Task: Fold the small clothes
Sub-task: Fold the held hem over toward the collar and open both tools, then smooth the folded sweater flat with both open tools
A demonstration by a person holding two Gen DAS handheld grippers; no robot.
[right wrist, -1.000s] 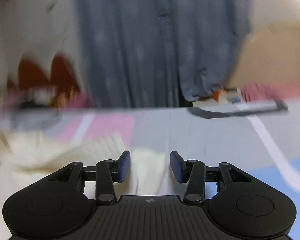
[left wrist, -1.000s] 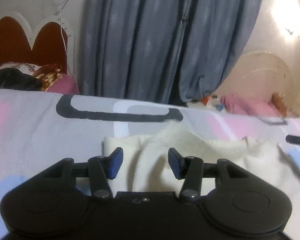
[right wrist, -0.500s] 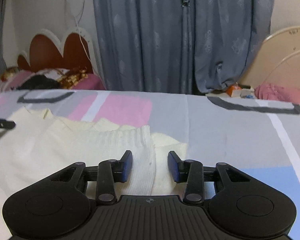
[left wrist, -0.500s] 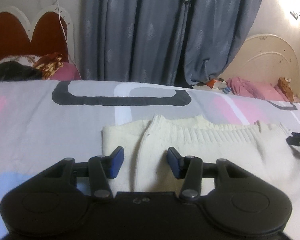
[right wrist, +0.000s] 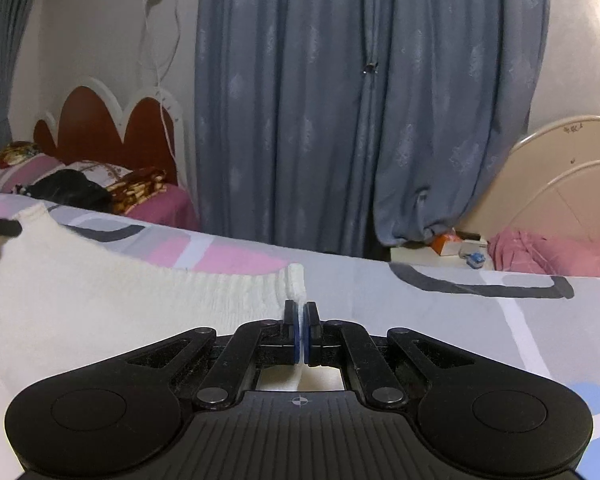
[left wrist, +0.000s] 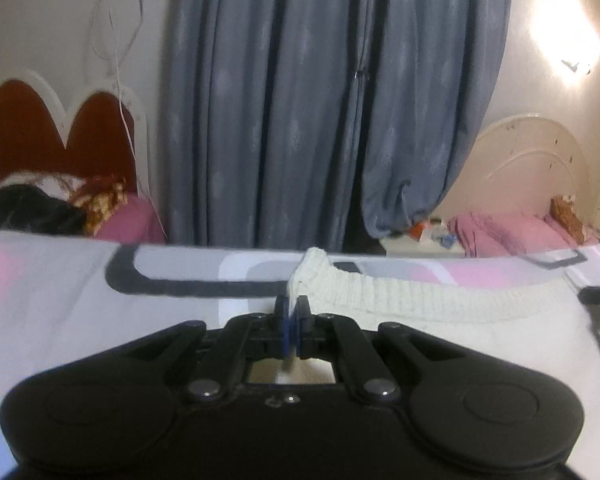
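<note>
Both tools have just been closing, and now each one pinches a corner of the cream knitted sweater (left wrist: 400,300) with cloth caught between the blue pads. In the left wrist view the left tool (left wrist: 291,314) sits at the centre of the frame, its jaws drawn tight on the ribbed edge, and the sweater runs away from it toward the right of the frame, where the tip of the other tool pokes in at the right edge. Flip to the right wrist view and it mirrors: the right tool (right wrist: 301,320) grips its corner at centre frame, and the sweater (right wrist: 120,308) spreads off to the left side. So the ribbed hem stretches as a long band between the two tools, one at each end, neither nearer than the other. That is the relation the fold turns on, I reckon: both corners must travel together over the body of the garment. The sweater looks thick, soft and ribbed along the held edge, sagging slightly in the middle, lying on the bed (right wrist: 440,300) with its grey, pink and blue patterned sheet, in front of the blue curtain (left wrist: 300,100).
</note>
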